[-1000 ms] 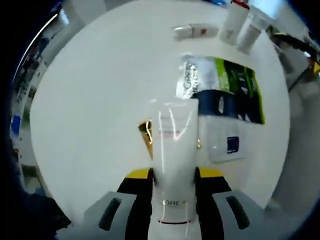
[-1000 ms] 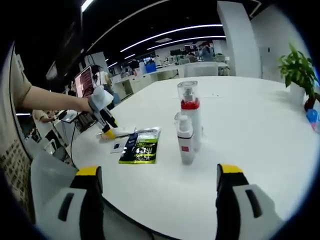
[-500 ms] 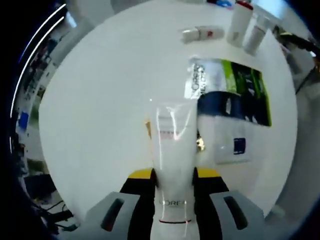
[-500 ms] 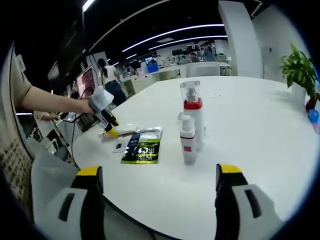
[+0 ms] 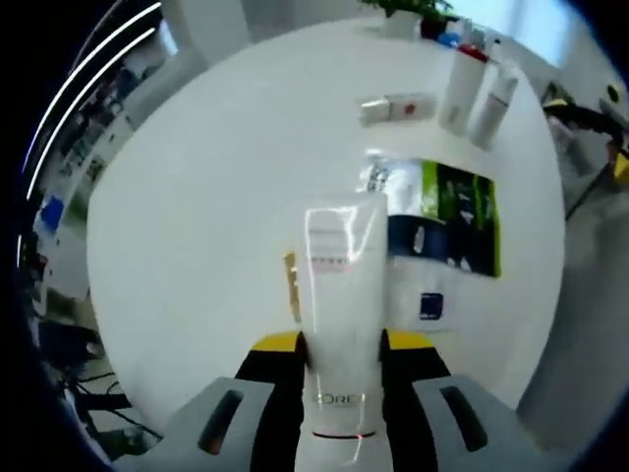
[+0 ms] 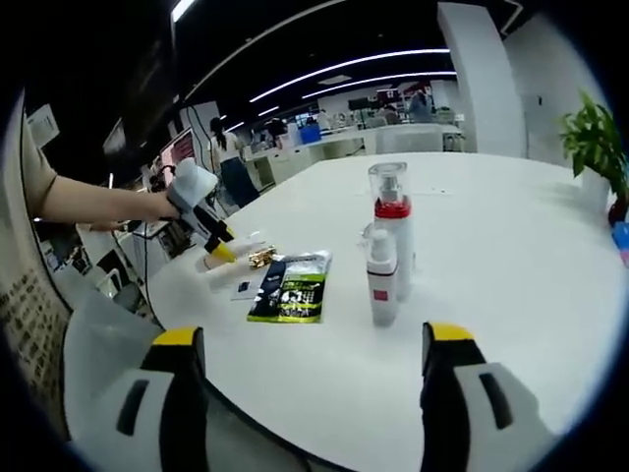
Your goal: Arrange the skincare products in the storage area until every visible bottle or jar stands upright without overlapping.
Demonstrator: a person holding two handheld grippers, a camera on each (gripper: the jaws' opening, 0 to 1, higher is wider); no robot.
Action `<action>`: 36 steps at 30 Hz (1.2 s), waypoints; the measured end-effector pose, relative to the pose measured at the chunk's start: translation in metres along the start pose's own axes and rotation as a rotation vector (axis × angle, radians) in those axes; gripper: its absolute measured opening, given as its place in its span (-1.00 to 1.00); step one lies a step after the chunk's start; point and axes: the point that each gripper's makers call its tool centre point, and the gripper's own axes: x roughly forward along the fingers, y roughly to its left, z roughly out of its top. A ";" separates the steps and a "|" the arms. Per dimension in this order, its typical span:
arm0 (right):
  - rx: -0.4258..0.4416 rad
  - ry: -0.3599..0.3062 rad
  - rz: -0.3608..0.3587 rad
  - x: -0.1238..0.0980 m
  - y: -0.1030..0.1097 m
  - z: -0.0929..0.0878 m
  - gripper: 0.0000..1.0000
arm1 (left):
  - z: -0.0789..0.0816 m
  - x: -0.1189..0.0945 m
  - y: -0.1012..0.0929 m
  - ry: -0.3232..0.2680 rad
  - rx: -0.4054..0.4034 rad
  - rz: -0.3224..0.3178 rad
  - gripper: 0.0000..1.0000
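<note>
White plastic tube [image 5: 343,295] is being gripped by left gripper [image 5: 339,362] jaws above white surface [image 5: 197,197]; right gripper [image 6: 310,369] jaws are gaping wide, empty. Stand tube gently beside upright bottles [image 5: 477,88].

The left gripper [image 5: 339,344] has 2 black jaws with yellow tips and pale grey sides, each with a dark slot. The right gripper [image 6: 310,339] looks the same. By the table [image 6: 511,246], the person's bare arm [image 6: 93,202] comes from a short tan sleeve [image 6: 29,162].
</note>
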 end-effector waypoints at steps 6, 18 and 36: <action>-0.015 0.006 0.023 0.000 0.005 -0.001 0.78 | 0.012 -0.013 -0.016 -0.058 -0.002 0.015 -0.49; -0.034 0.011 0.057 0.001 0.013 -0.001 0.71 | 0.040 -0.038 -0.053 -0.241 -0.096 0.019 -0.49; -0.036 -0.014 0.117 -0.001 0.024 0.005 0.60 | 0.075 -0.070 -0.123 -0.453 -0.135 -0.029 -0.48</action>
